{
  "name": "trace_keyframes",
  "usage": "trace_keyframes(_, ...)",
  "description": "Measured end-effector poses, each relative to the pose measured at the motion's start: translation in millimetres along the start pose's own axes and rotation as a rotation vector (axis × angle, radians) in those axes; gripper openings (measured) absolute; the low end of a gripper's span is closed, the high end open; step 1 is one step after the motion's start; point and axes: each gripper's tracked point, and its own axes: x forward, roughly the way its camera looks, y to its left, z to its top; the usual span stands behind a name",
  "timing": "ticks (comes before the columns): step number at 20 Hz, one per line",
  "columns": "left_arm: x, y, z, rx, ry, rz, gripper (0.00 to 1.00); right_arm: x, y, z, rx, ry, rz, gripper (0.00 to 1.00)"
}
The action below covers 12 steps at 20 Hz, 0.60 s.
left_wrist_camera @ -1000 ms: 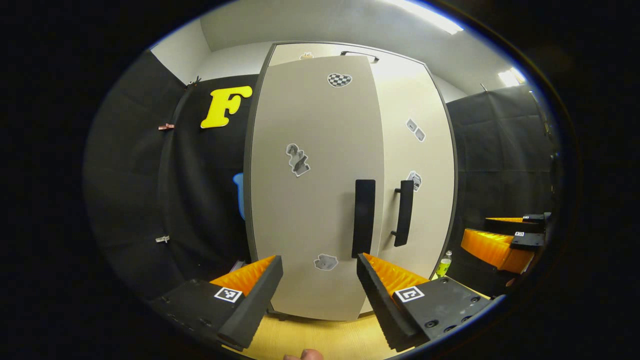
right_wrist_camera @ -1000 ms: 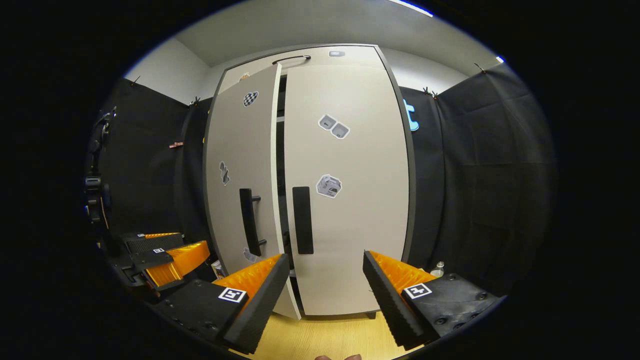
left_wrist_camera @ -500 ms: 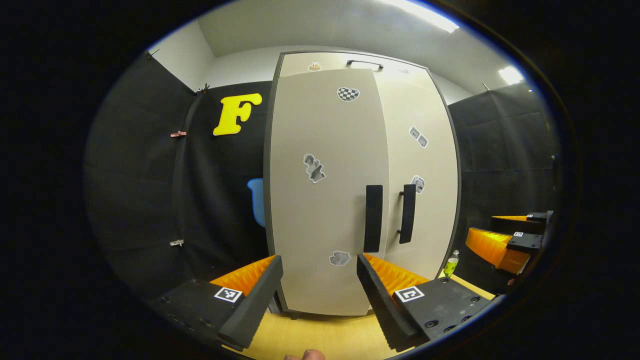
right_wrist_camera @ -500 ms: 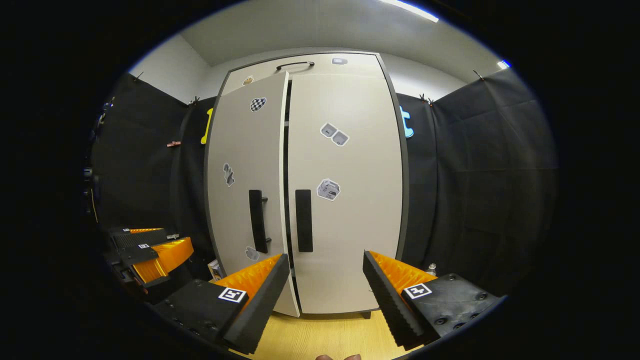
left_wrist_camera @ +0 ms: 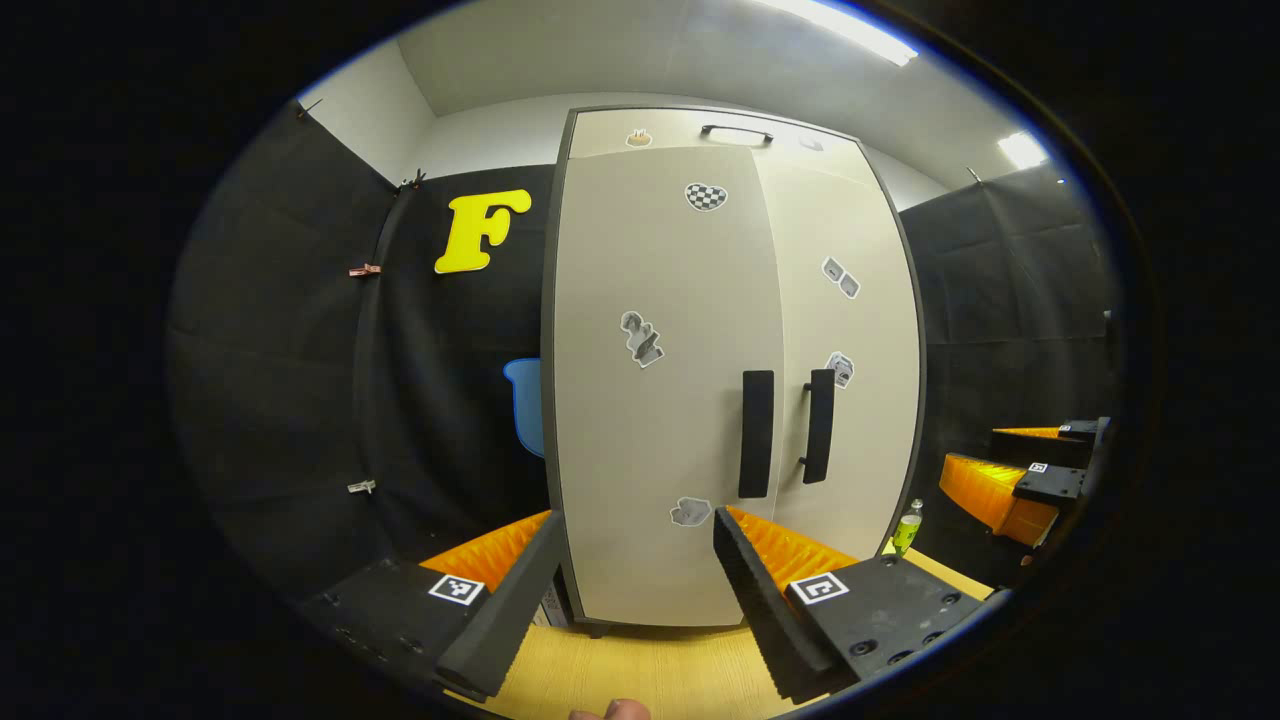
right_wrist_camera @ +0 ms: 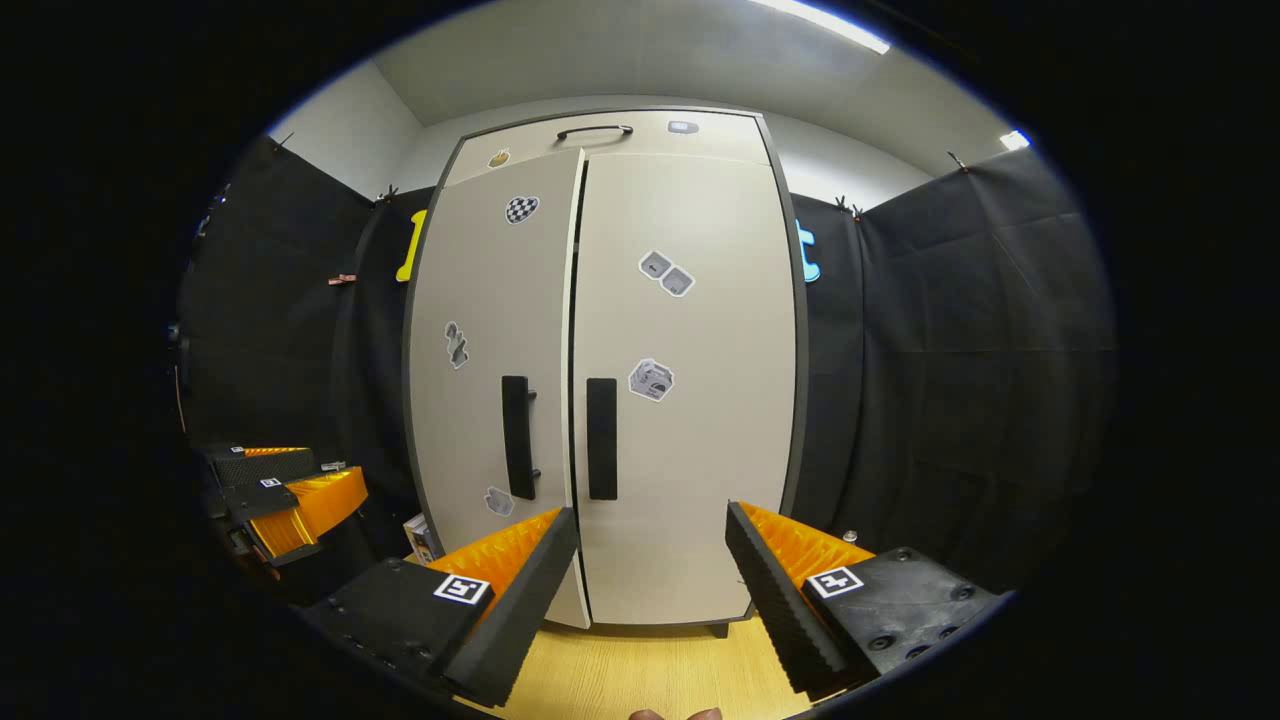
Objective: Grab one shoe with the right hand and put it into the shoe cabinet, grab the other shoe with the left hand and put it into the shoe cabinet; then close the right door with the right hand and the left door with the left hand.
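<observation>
Shoe cabinet (right_wrist_camera: 600, 400): doors all but shut, last step.
Left gripper (left_wrist_camera: 630, 590) and right gripper (right_wrist_camera: 650, 590) spread, empty; left door (right_wrist_camera: 490, 400) looks slightly proud and likely needs a final push.

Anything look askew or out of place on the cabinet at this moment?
Slightly: in the right gripper view the left door sits proud of the right door, its edge showing along the seam, so not fully shut. Nothing else stands out.

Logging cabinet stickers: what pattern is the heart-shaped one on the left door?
Black-and-white checkered sticker, clearest in left gripper view.
</observation>
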Motion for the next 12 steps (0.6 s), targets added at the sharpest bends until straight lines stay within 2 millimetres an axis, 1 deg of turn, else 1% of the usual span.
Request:
trace_keyframes(10, -7.3, -2.5, 2.3, 0.0, -0.004, -0.009, 0.95, -10.7, 1.1, -0.2, 0.005, 0.001, 0.0, 1.0)
trace_keyframes(12, -8.5, -2.0, 3.0, 0.007, -0.004, -0.009, 0.95, -9.7, 1.5, -0.1, 0.006, 0.0, 0.001, 0.99)
